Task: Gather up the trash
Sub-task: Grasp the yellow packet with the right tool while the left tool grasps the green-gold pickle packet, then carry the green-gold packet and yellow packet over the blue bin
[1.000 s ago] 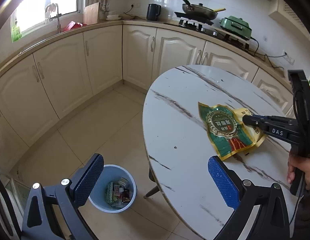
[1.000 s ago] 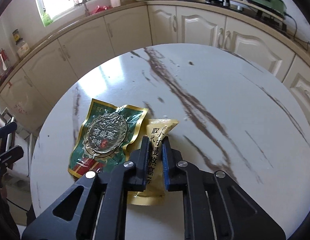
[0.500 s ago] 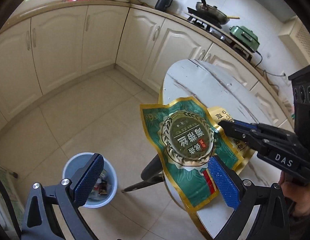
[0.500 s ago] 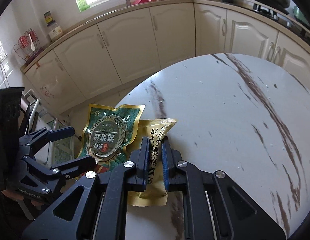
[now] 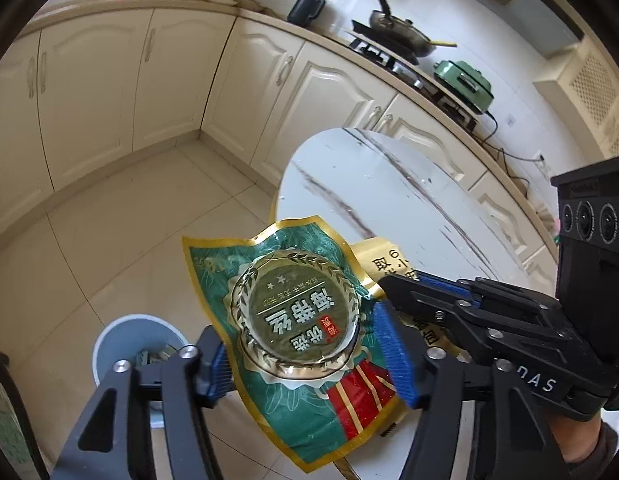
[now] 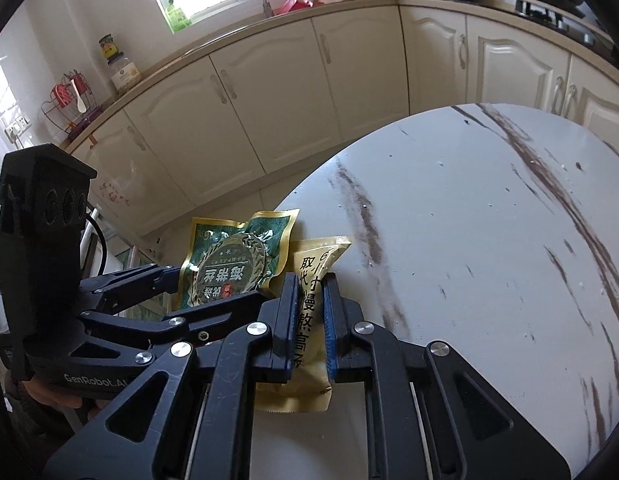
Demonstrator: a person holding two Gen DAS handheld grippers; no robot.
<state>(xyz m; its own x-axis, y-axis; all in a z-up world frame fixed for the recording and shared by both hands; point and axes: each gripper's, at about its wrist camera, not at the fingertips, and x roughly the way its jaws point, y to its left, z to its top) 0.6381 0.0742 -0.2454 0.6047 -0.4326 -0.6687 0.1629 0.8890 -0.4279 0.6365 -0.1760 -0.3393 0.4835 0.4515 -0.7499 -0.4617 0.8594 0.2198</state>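
1. My right gripper (image 6: 307, 320) is clamped hard on the yellow packet (image 6: 309, 320), which lies at the near rim of the round marble table (image 6: 489, 240).
2. My left gripper (image 5: 305, 354) has just been closing, with the green packet (image 5: 297, 320) between its blue pads (image 5: 393, 356). The packet sticks out past the table's edge, over the floor. I cannot tell whether both pads press on it yet; the right-hand pad seems to touch its edge, and the other is half hidden behind the foil.
3. The step in hand, as I judge it, is securing one packet per hand so both can leave the table together.
4. The blue bin (image 5: 129, 344) stands on the floor below and to the left, already holding some rubbish.
5. Next I should finish the left squeeze until the foil is firmly pinched, then carry both packets over the bin's mouth before letting go. Slick foil may slip from a half-made grip.
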